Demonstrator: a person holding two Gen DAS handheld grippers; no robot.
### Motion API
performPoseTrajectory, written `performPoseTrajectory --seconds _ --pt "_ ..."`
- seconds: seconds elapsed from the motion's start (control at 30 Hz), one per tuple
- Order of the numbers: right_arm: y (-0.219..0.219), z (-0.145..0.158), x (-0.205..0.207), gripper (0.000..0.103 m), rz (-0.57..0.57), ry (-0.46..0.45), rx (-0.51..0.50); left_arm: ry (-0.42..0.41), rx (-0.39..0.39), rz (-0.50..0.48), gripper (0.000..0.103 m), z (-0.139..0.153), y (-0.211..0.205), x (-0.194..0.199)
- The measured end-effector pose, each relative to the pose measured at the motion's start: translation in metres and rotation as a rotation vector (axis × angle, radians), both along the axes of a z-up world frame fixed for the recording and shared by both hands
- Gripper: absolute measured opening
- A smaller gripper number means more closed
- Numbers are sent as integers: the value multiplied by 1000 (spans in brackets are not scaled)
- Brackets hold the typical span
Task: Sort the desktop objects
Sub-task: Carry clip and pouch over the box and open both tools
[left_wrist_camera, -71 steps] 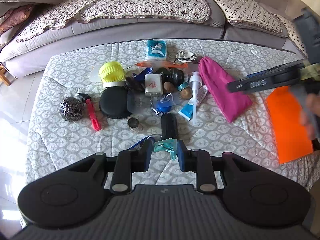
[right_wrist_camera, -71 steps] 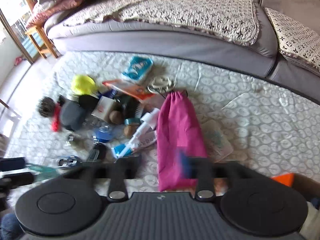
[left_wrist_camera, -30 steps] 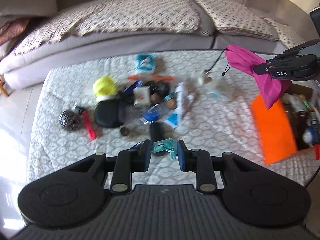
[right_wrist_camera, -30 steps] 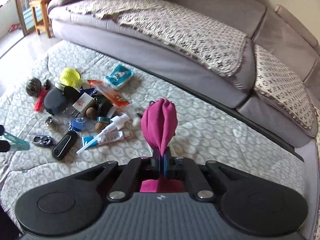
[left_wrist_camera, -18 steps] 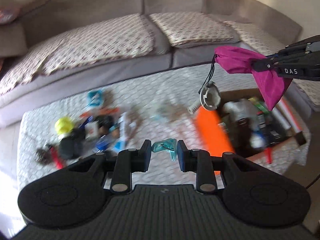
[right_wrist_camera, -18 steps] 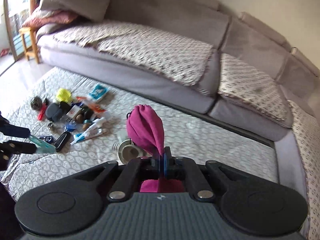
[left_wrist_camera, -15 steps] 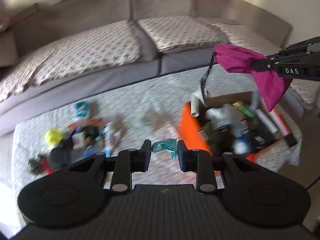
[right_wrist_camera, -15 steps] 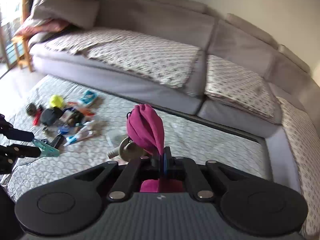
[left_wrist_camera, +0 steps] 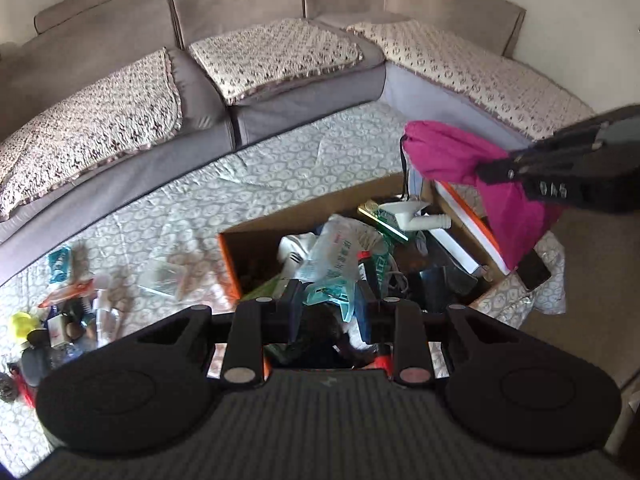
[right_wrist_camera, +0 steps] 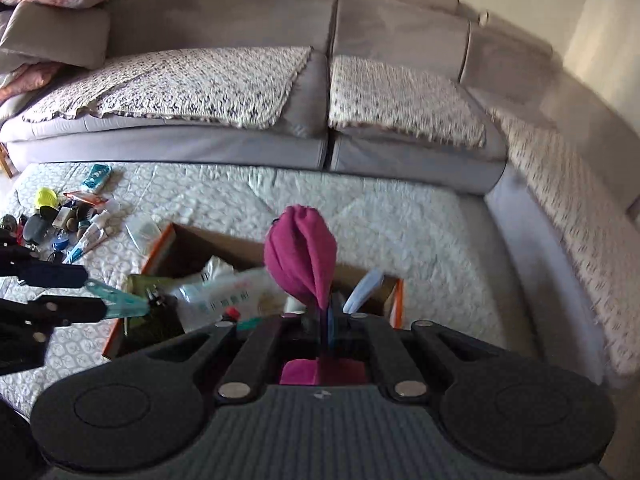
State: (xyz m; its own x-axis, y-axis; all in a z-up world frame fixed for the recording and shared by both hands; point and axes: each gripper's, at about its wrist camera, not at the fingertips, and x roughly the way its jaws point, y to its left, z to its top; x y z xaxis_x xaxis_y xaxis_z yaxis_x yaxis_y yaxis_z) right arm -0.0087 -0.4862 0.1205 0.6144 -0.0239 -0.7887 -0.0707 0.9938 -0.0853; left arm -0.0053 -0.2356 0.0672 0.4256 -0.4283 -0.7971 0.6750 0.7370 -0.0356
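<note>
- The grey sectional sofa with patterned beige seat covers (right_wrist_camera: 280, 92) curved behind everything, and the low table under a pale quilted leaf-print cloth (left_wrist_camera: 280, 172) carried the work
- The open cardboard box with orange edges (left_wrist_camera: 230, 256) sat at the table's right end, already crowded with a crinkled white plastic packet (left_wrist_camera: 336, 248), a white plastic pipe fitting (left_wrist_camera: 416, 214) and dark items I could not identify
- The magenta drawstring fabric pouch (right_wrist_camera: 300, 256) hung above the box, pinched near its middle by the right gripper (right_wrist_camera: 326, 322), whose fingers were closed tight on the cloth; both ends drooped free and its black cord (left_wrist_camera: 405, 168) dangled toward the contents
- The left gripper (left_wrist_camera: 328, 304) was over the box's near side, its fingers clamped on a small translucent teal plastic clip (left_wrist_camera: 330, 294)
- Risk, as I judged it: released from there, the limp pouch could drape over the box's right rim or slide off the heaped contents onto the floor, and the cord could snag the pipe fitting
- The clip was light and could bounce off the plastic packet
- Both grippers shared the space above one box, so a collision was possible
- A pile of unsorted small objects (left_wrist_camera: 68, 320) waited at the table's left end, well apart from the box
</note>
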Motion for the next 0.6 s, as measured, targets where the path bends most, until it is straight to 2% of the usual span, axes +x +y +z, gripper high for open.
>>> performPoseTrajectory --seconds 0.23,0.27,0.3,0.33,0.37,0.4,0.47,0.6 --pt "-5 -35 15 5 -15 34 80 -1 16 12 29 -14 -15 18" --pt "-7 -38 16 15 -7 50 111 13 12 3 31 -17 -15 21" --pt "-7 -42 16 32 -4 55 129 10 10 14 37 -16 -16 16" --pt "-8 -44 16 50 -6 53 135 2 15 35 67 -16 -16 16" --pt "-7 -45 17 91 -10 52 136 -2 12 53 101 -16 -14 15" --pt "-9 -44 15 103 -13 40 136 -5 -12 69 103 -15 -11 15" --pt "-12 -39 14 103 -22 26 152 -2 -40 98 103 -12 -9 15" --pt "-19 -26 9 103 -49 -23 206 5 -30 119 103 -1 1 17"
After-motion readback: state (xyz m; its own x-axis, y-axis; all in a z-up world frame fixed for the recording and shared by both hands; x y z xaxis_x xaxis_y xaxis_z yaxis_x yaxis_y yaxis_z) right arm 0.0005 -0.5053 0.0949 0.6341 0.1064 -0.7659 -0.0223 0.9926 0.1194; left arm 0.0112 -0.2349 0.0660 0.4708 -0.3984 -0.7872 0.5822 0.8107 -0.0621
